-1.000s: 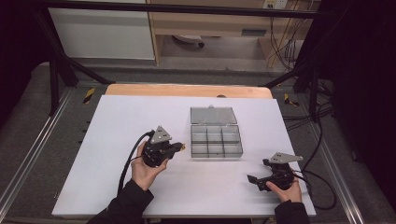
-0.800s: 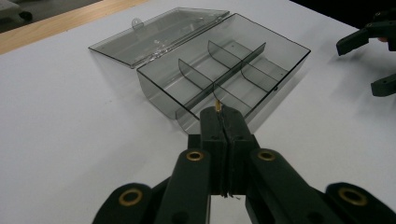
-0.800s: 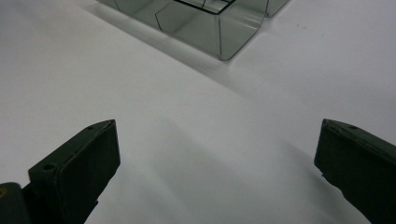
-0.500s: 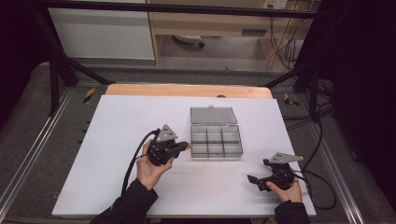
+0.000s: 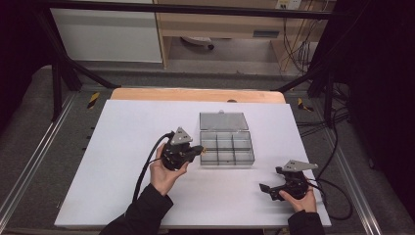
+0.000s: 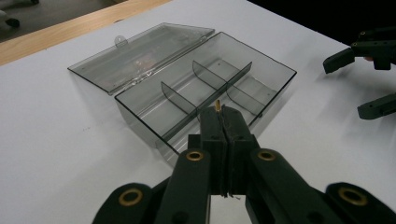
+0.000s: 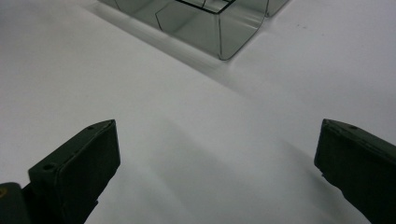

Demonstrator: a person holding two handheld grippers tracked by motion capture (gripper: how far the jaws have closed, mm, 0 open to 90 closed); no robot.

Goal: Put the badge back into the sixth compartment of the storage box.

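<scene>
A clear grey compartment box (image 5: 226,148) lies mid-table, its lid (image 5: 223,121) folded open behind it. My left gripper (image 5: 201,151) hovers at the box's left side, over its near-left compartments. Seen from the left gripper view, that gripper (image 6: 224,114) is shut on a small brass pin (image 6: 218,105), which pokes out of the jaw tips above the box (image 6: 205,88). My right gripper (image 5: 271,179) rests open near the front right of the table, with nothing between its jaws. In its own view the right gripper (image 7: 217,158) faces bare table, with a corner of the box (image 7: 219,28) beyond.
The white tabletop (image 5: 122,161) has free room left of the box and along the front. A wooden strip (image 5: 195,94) runs along the far edge. Black cables (image 5: 337,196) trail off the right side. The right gripper (image 6: 344,88) shows at the far right in the left gripper view.
My left gripper has moved a little to the right, closer to the box's left side. The right gripper has stayed where it was.
</scene>
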